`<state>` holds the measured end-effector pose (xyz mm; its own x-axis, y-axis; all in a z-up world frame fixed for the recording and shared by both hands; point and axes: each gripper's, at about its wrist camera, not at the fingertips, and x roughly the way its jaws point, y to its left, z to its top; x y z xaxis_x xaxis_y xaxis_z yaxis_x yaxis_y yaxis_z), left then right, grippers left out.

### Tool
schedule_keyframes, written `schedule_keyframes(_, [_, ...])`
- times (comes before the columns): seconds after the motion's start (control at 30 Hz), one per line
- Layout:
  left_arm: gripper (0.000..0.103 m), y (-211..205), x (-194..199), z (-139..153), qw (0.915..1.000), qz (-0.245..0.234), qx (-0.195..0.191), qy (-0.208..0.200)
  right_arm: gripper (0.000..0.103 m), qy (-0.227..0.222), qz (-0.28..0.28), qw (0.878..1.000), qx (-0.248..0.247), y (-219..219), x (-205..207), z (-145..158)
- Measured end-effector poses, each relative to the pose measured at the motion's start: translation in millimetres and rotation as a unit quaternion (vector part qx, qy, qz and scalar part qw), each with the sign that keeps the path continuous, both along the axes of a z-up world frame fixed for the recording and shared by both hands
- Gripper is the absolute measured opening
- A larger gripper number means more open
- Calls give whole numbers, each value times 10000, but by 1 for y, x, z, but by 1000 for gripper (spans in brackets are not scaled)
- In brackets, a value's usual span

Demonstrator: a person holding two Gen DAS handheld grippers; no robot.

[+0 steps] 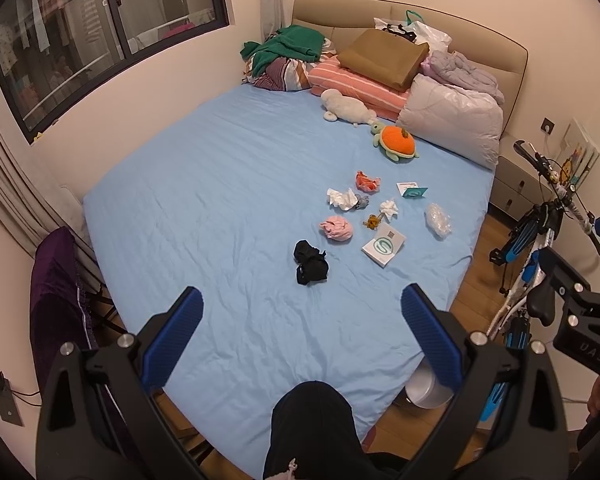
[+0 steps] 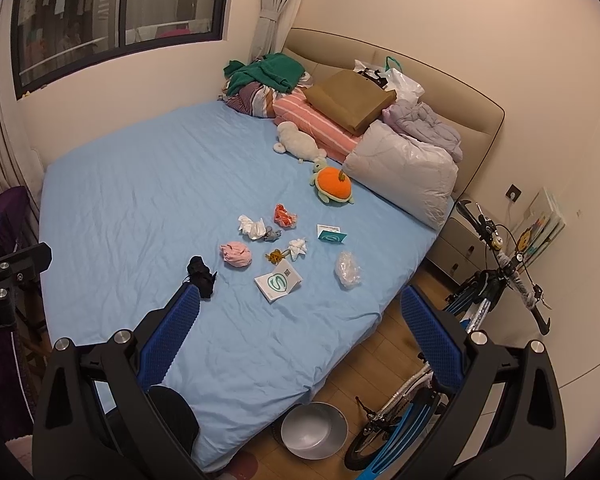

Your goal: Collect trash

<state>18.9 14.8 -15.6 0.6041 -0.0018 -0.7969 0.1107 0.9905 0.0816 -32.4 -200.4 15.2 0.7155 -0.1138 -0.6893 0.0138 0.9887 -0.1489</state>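
— What's the scene?
— A blue bed (image 2: 140,184) fills the room, with trash clustered right of centre, apart from the toys and pillows at the headboard: a white booklet (image 2: 278,281), a clear plastic wad (image 2: 347,270), a black bundle (image 2: 201,274), tissues (image 2: 252,227).

— And the grippers?
— Left gripper (image 1: 302,308) and right gripper (image 2: 300,308) hang above the foot of the bed, both spread wide and empty. A metal bin (image 2: 314,436) waits on the floor below, likely set there for drops.
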Motion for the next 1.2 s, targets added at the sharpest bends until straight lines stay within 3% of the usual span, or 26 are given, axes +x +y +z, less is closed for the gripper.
schedule_keyframes(1.2, [99,-31,2,4,9997,-244,-18,77,97,45,-270,9996,37,-15,-1,1])
